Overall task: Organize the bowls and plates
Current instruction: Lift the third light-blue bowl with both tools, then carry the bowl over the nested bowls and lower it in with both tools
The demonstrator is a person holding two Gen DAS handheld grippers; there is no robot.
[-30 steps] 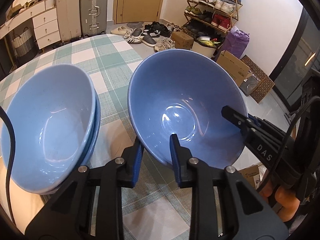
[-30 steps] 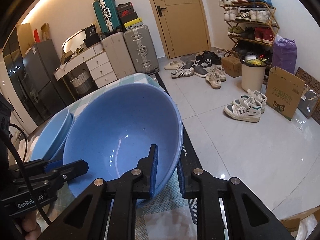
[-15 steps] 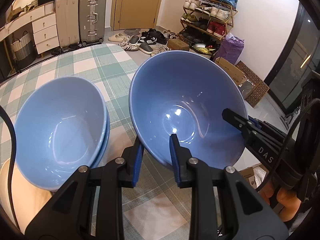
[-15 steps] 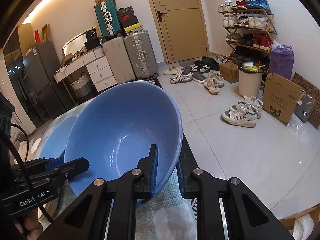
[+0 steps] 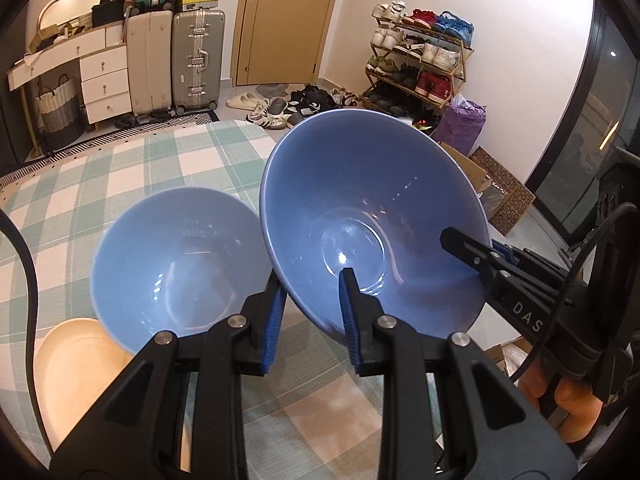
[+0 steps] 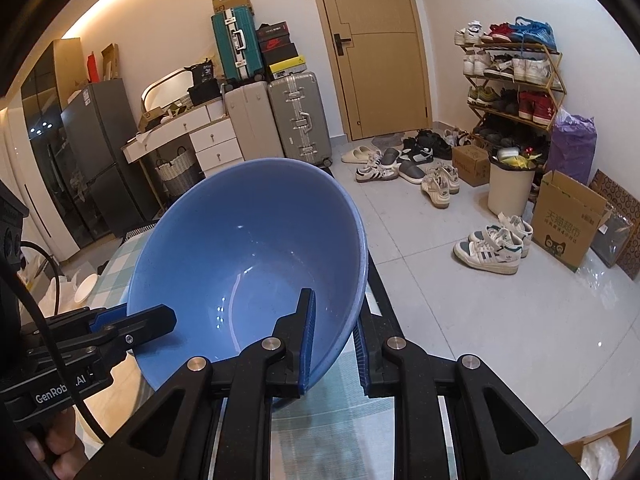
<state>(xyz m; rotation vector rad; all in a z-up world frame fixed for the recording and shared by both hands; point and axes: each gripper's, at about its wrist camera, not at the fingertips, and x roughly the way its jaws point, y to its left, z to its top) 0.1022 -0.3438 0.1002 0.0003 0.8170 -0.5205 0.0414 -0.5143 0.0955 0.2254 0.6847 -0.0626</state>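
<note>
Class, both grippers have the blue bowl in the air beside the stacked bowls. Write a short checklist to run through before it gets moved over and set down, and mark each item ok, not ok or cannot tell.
1. Left gripper clamped on the lifted blue bowl's rim: ok.
2. Right gripper clamped on the rim at another spot: ok.
3. Lifted bowl clear of the checked tablecloth: ok.
4. Lifted bowl empty: ok.
5. Blue bowl stack on the table empty and open on top: ok.
6. Beige plate clear of the stack: cannot tell, the stack's rim overlaps it in view.
</note>
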